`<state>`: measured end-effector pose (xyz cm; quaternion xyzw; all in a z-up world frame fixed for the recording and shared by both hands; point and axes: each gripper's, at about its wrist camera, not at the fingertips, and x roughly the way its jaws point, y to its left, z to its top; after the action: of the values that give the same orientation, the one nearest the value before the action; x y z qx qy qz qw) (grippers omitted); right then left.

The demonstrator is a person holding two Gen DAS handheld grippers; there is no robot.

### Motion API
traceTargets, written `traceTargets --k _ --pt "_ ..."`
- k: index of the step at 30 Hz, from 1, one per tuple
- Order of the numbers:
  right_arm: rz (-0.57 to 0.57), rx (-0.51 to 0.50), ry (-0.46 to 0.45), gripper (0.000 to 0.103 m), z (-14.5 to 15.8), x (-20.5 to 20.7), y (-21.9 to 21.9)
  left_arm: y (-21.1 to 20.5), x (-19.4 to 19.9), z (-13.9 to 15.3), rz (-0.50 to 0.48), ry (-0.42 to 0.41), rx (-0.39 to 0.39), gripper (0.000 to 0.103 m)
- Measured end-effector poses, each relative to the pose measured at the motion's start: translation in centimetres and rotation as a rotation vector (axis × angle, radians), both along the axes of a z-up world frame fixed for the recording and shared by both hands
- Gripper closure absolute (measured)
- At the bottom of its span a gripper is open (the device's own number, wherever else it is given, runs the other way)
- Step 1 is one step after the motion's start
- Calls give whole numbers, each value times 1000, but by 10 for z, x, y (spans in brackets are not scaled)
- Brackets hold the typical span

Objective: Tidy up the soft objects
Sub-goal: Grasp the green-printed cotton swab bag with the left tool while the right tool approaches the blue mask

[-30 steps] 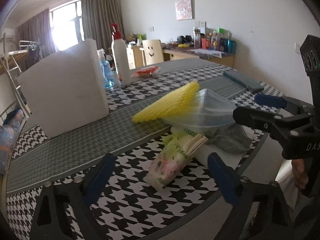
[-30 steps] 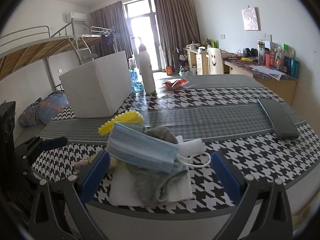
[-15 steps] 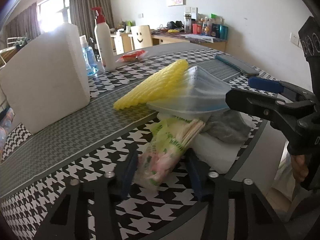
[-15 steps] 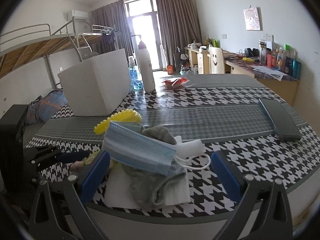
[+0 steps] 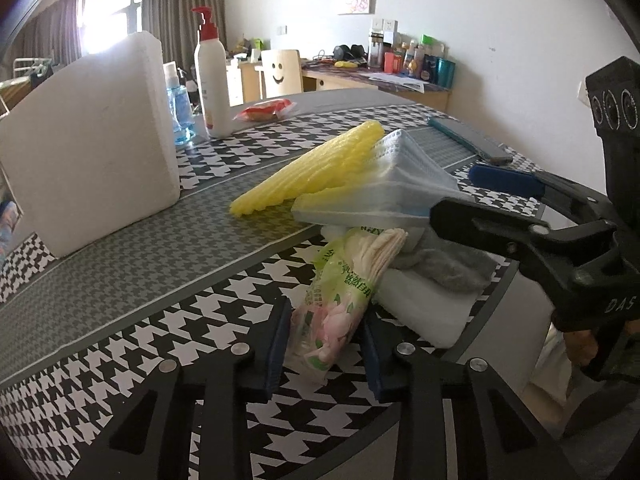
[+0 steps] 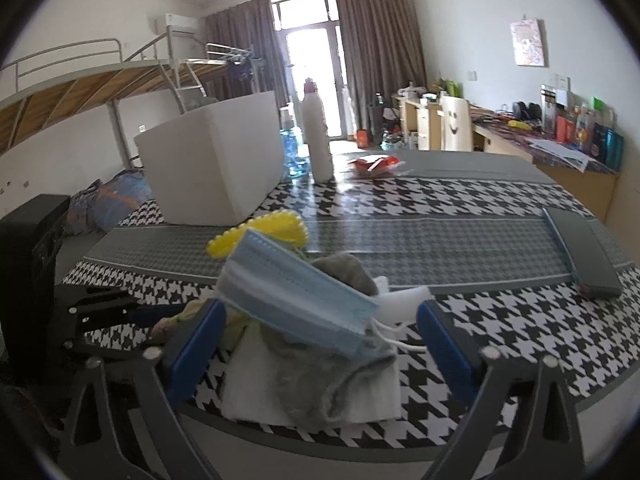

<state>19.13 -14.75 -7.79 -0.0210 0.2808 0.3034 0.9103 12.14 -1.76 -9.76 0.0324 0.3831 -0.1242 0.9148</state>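
Now your left gripper [image 5: 325, 344] has just been closing its jaws on the tissue pack [image 5: 340, 300], and both pads look pressed to its sides at the near edge of the bench [image 5: 120, 280]. Next, I'd judge, lift it free of the pile toward the white box [image 5: 88, 152]. Your right gripper [image 6: 320, 344] stands wide, holding nothing, framing the face mask [image 6: 296, 300]. What lies beneath the grey cloth [image 6: 340, 384] stays hidden.
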Motion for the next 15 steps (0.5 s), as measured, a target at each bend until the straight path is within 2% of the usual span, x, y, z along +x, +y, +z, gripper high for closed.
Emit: traceTargets --k 3,8,15 --pt "25 -7 -1 16 -1 -1 6 1 -1 0 -5 5 -11 68" --pt "73 -26 -10 23 0 -2 17 1 -2 1 -5 7 -12 68" --pt "96 -61 17 58 -3 3 23 3 0 -1 0 5 -13 68"
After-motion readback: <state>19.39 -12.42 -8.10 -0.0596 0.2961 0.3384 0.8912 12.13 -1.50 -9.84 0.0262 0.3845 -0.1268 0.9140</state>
